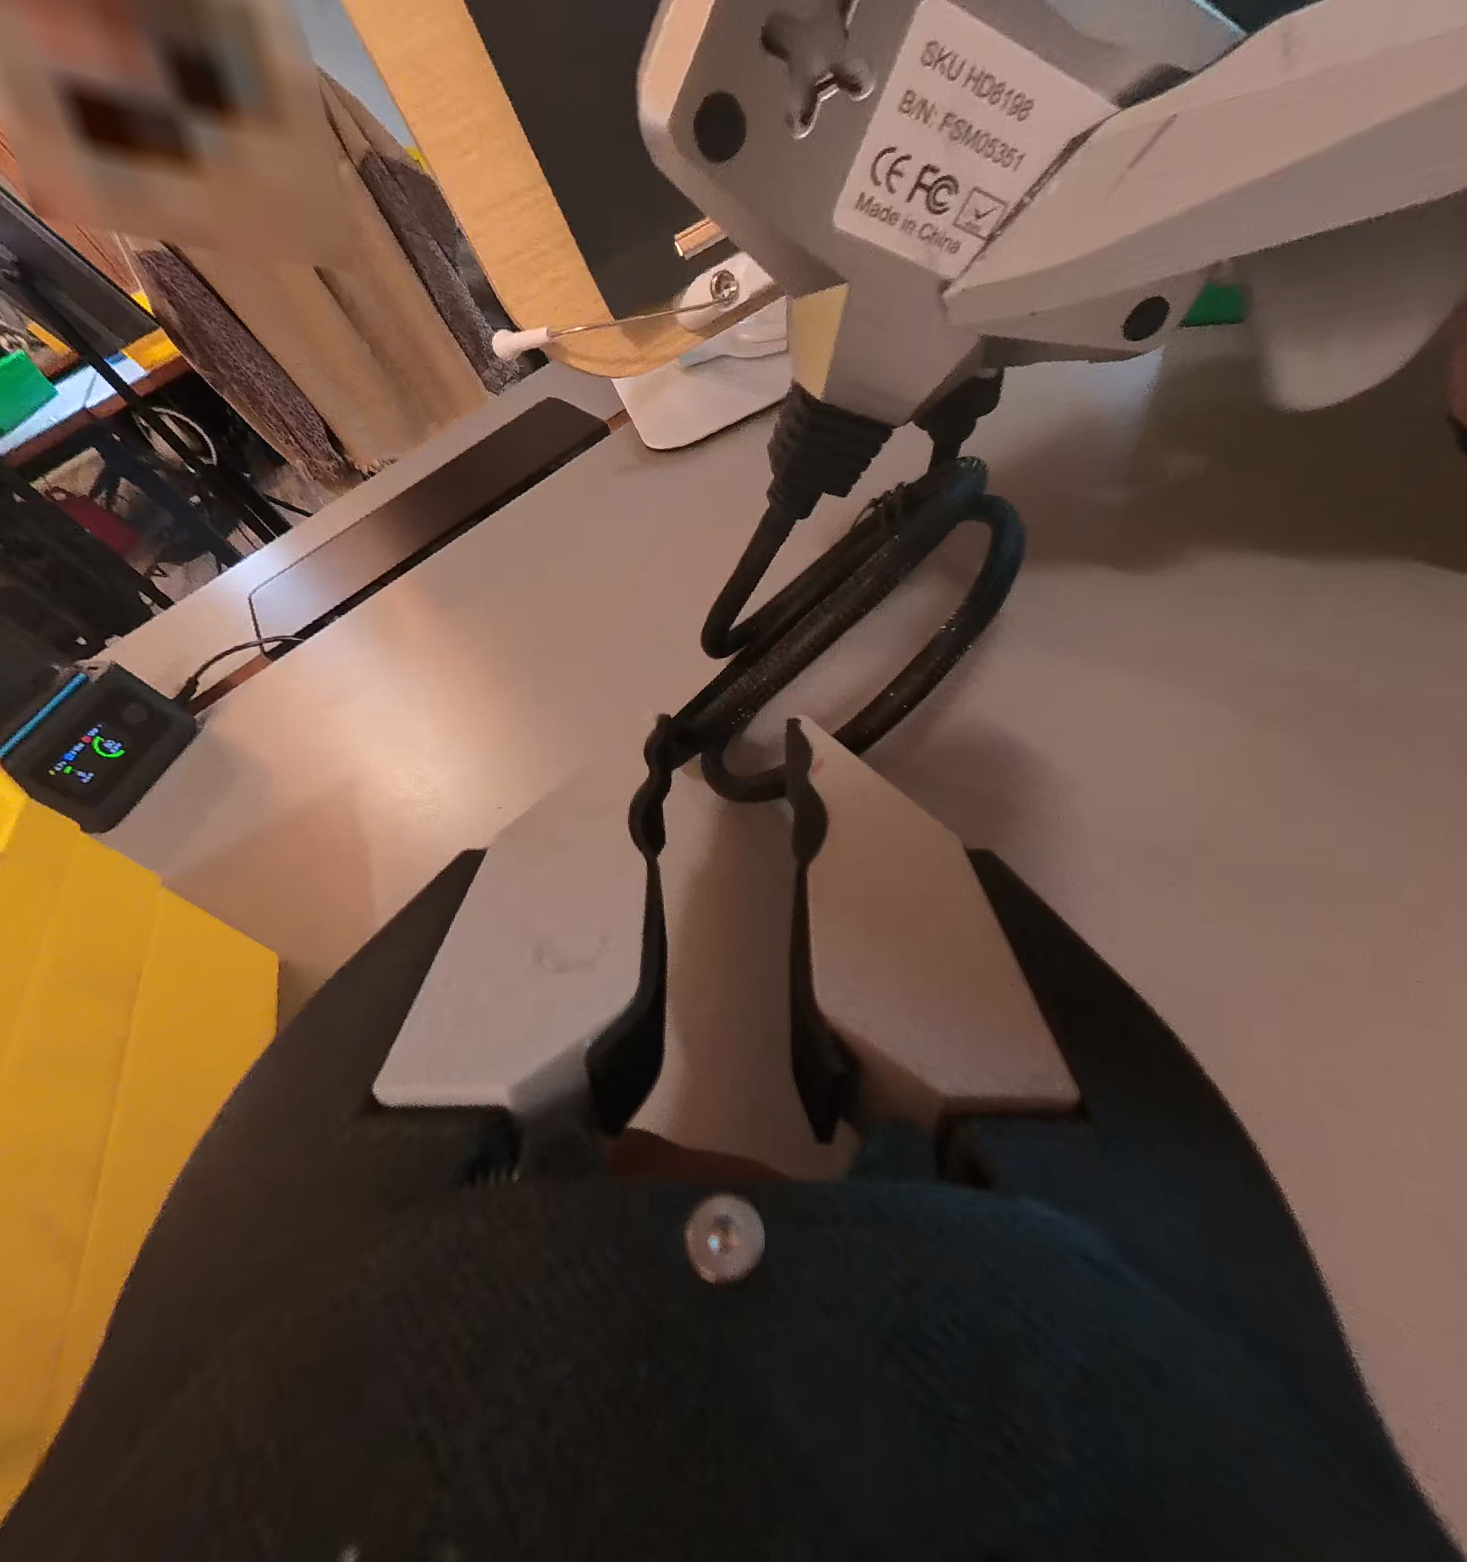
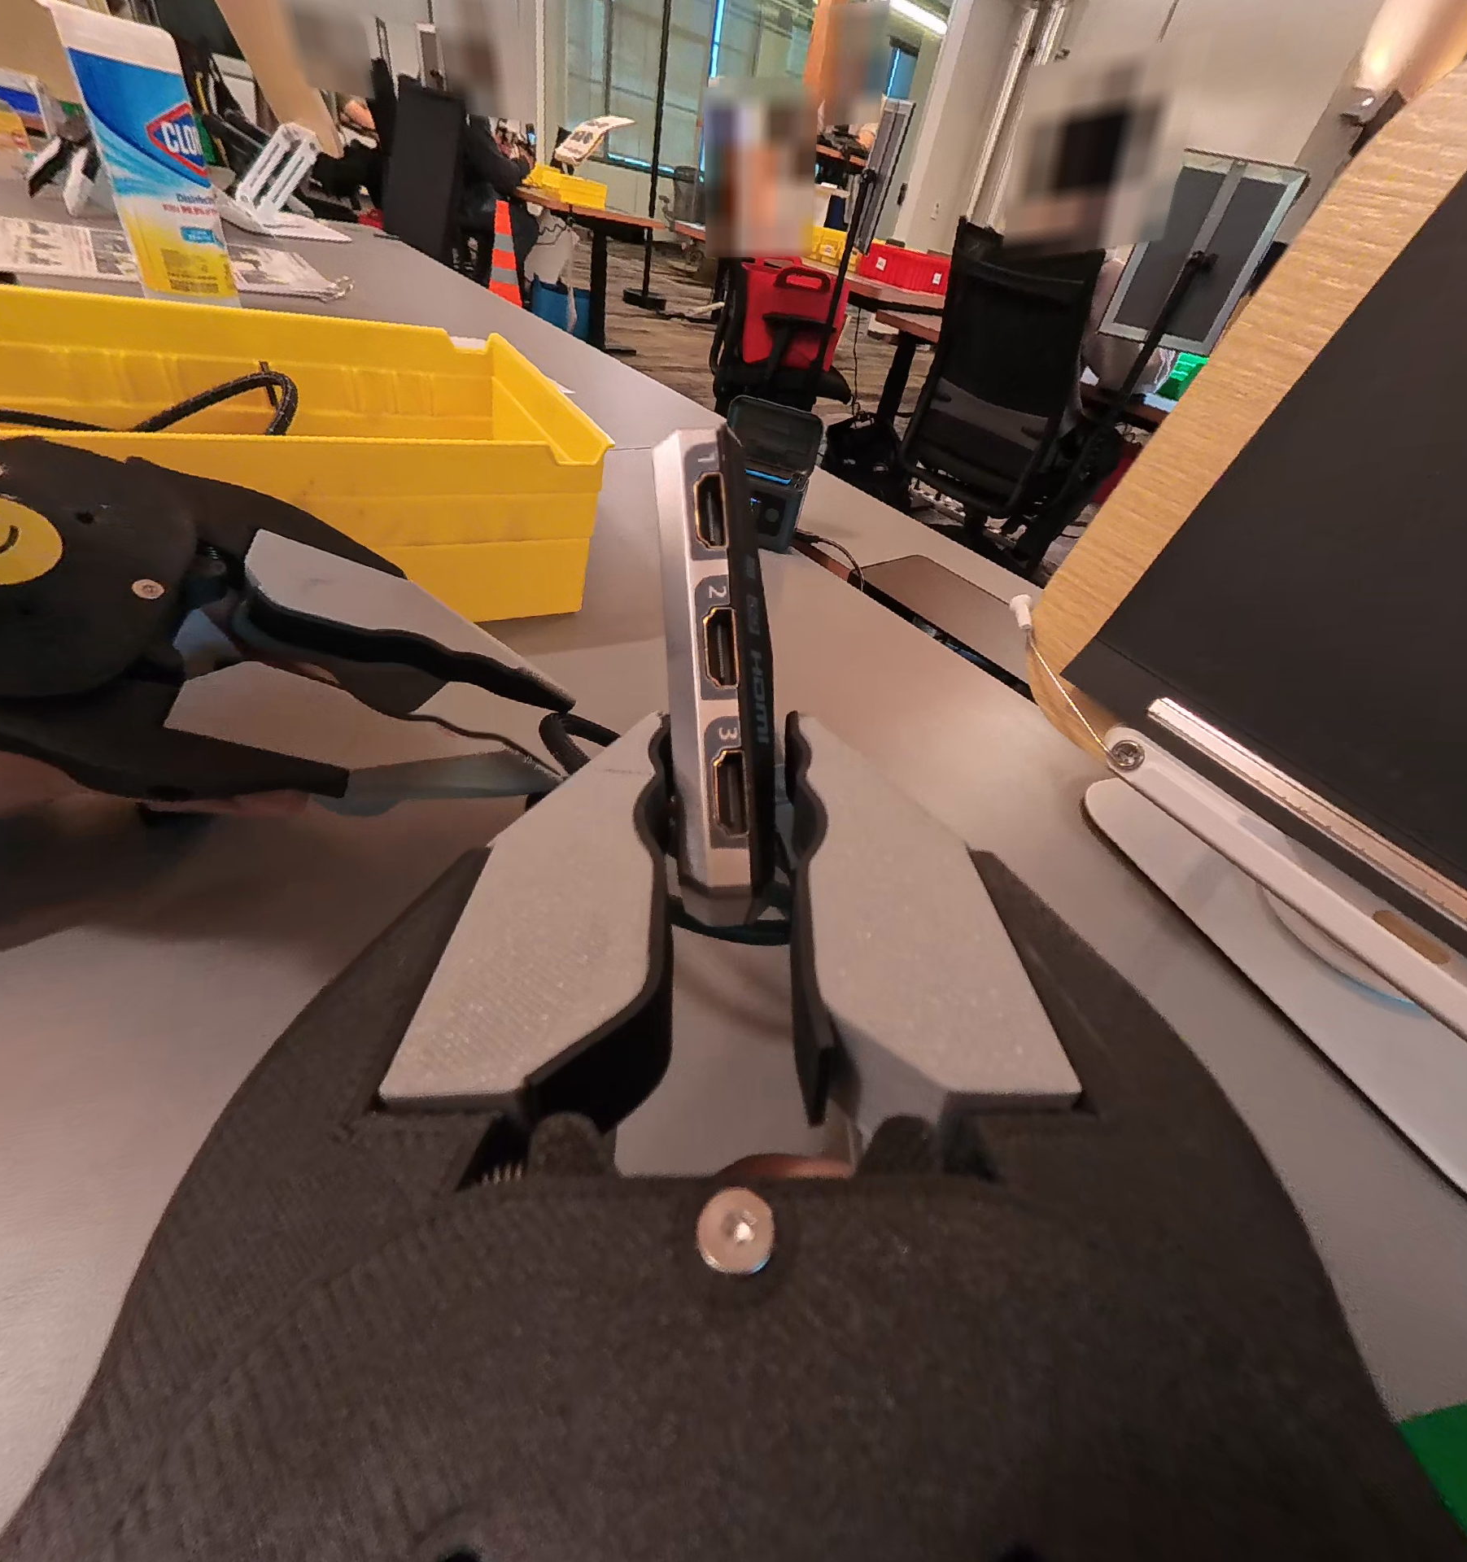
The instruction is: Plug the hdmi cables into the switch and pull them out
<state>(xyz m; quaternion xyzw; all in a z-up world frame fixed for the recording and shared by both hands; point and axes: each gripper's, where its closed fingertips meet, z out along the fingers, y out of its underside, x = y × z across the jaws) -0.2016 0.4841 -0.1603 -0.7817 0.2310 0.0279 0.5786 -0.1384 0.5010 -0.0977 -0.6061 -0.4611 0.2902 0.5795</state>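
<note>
My right gripper (image 2: 730, 748) is shut on the silver HDMI switch (image 2: 717, 642) and holds it upright above the grey table (image 2: 104, 1056). The switch's three numbered ports face left and are empty. In the left wrist view the switch (image 1: 797, 169) hangs at the top, and one right-gripper finger (image 1: 1220, 169) shows beside it. Two black leads (image 1: 823, 448) come out of its lower end and run into a coil of black cables (image 1: 907, 592) on the table. My left gripper (image 1: 730, 744) is open, low over the table, with its tips at the near edge of the coil. It also shows in the right wrist view (image 2: 556, 740).
A yellow bin (image 2: 375, 473) stands at the left, close beside my left gripper (image 1: 79, 1099). A black panel with a wood frame on a white stand (image 2: 1304, 592) is at the right. A small black device with a lit screen (image 1: 96, 761) sits near the table's far edge. About 10 cm separates my left fingertips from my right.
</note>
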